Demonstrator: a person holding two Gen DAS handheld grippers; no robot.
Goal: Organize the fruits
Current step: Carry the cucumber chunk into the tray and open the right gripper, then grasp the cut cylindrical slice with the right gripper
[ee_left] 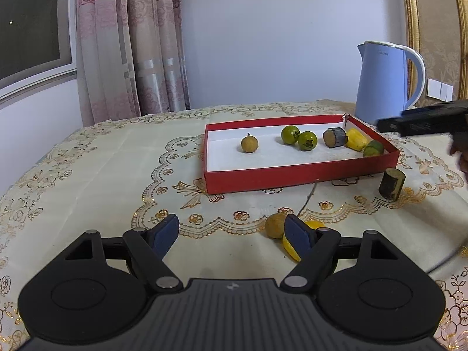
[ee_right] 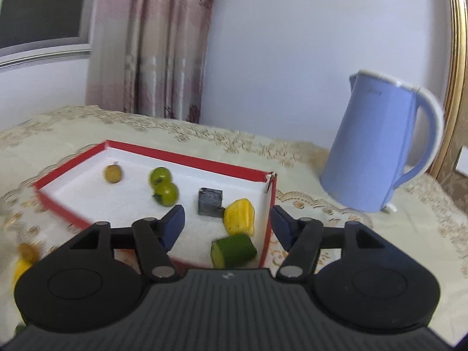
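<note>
A shallow red box (ee_left: pixel 298 172) with a white floor sits on the table and holds a brown longan (ee_left: pixel 249 143), two green fruits (ee_left: pixel 298 137), a dark cane piece (ee_left: pixel 335 137), a yellow piece (ee_left: pixel 356 139) and a green piece (ee_left: pixel 373 148). My left gripper (ee_left: pixel 231 231) is open and empty, low over the cloth. Just right of it lie a brown longan (ee_left: pixel 274 225) and a yellow piece (ee_left: pixel 289 247). A dark cane piece (ee_left: pixel 392 183) stands outside the box. My right gripper (ee_right: pixel 228 225) is open and empty above the box's (ee_right: pixel 267 228) near right corner, over the yellow piece (ee_right: pixel 239 216) and green piece (ee_right: pixel 234 250).
A blue electric kettle (ee_left: pixel 383 84) stands behind the box at the right; it also shows in the right wrist view (ee_right: pixel 377 146). The table has a cream lace cloth (ee_left: pixel 102 175). A curtain (ee_left: pixel 131 44) and window are behind. A thin twig (ee_left: pixel 307 199) lies in front of the box.
</note>
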